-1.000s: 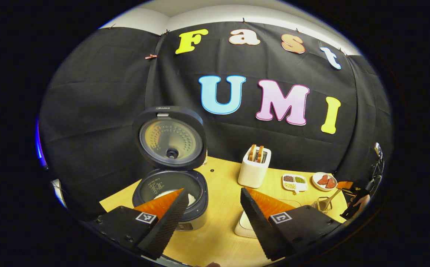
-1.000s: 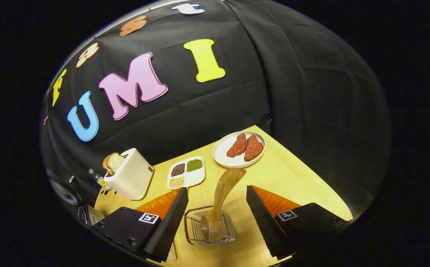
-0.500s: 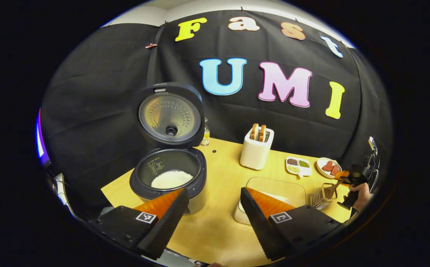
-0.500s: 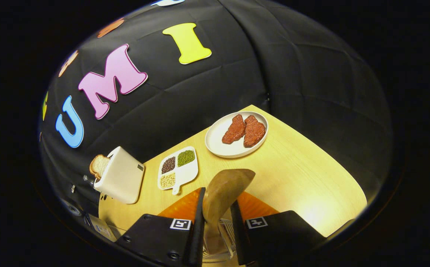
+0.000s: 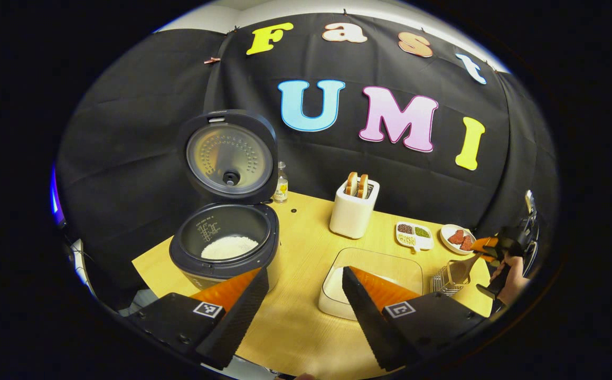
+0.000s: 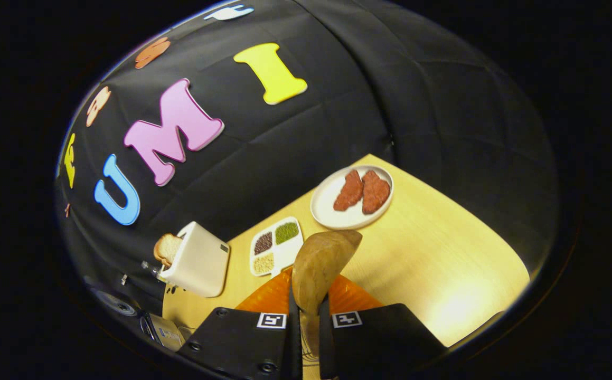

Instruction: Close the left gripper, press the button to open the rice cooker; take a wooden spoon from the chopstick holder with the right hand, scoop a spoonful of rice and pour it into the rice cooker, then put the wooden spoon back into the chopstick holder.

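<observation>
Right tool [image 6: 306, 338] clenched on the wooden spoon [image 6: 320, 269], bowl ahead of its tips, ready for scooping. Left tool [image 5: 301, 295] released, parked clear; rice cooker [image 5: 225, 248] ahead-left with lid up, rice container [image 5: 372, 279] just beyond its tips, within reach.

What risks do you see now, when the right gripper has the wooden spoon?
1. The right gripper pinches the wooden spoon low on its handle, so it may twist or slip.
2. The spoon's bowl seems still in the chopstick holder; lifting could drag the holder.
3. The rice tray is close and could be bumped.
</observation>
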`<action>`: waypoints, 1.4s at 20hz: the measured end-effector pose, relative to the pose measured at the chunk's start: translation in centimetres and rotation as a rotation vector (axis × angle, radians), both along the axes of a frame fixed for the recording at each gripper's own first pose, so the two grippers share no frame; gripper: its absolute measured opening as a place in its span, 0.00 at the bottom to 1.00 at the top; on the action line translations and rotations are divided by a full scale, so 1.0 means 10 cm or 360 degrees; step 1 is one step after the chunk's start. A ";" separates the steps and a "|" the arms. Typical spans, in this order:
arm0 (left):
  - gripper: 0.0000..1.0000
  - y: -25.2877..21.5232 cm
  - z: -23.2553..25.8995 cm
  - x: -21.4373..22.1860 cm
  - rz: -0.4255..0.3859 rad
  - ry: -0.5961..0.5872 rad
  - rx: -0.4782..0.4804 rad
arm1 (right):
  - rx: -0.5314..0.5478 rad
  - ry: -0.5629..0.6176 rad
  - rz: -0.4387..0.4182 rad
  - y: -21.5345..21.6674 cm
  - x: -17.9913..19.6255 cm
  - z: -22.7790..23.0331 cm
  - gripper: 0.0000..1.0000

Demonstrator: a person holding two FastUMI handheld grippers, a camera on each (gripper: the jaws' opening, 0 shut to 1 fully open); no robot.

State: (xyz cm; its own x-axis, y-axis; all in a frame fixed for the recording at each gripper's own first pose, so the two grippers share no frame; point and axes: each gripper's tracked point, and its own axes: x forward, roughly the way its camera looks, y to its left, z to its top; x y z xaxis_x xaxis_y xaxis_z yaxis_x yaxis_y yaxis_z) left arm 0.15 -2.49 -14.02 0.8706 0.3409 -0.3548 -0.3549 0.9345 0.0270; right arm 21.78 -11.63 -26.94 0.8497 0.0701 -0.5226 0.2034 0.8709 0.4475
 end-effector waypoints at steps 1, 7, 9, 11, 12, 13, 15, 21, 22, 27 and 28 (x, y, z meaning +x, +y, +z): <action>0.95 0.02 -0.02 -0.01 0.0006 0.0002 -0.0014 | -0.0009 -0.0050 0.0000 0.00 -0.02 0.14 0.17; 0.96 0.11 -0.01 -0.04 0.0034 -0.0024 -0.0087 | 0.0038 -0.0164 0.0111 0.23 -0.21 0.64 0.17; 0.96 0.16 0.04 -0.03 0.0018 -0.0039 -0.0056 | 0.0064 -0.0154 0.0119 0.29 -0.31 0.71 0.17; 0.96 0.22 0.08 -0.03 -0.0005 -0.0047 -0.0042 | 0.0108 -0.0141 0.0135 0.40 -0.35 0.78 0.16; 0.96 0.26 0.08 -0.04 -0.0017 -0.0052 -0.0049 | 0.0136 -0.0143 0.0133 0.46 -0.36 0.83 0.17; 0.96 0.30 0.08 -0.05 -0.0025 -0.0054 -0.0061 | 0.0157 -0.0150 0.0125 0.51 -0.35 0.88 0.16; 0.96 0.39 0.05 -0.08 -0.0027 -0.0053 -0.0082 | 0.0182 -0.0183 0.0126 0.63 -0.33 0.98 0.17; 0.95 0.64 -0.09 -0.19 -0.0038 -0.0026 -0.0142 | 0.0236 -0.0224 0.0251 1.31 -0.44 1.11 0.17; 0.95 0.69 -0.10 -0.20 -0.0039 -0.0023 -0.0147 | 0.0237 -0.0207 0.0275 1.43 -0.48 1.07 0.17; 0.95 0.93 -0.14 -0.22 -0.0049 -0.0014 -0.0155 | 0.0135 -0.0177 0.0352 1.88 -0.57 0.82 0.17; 0.95 0.96 -0.17 -0.22 -0.0055 -0.0004 -0.0158 | 0.0084 -0.0178 0.0363 1.96 -0.59 0.75 0.17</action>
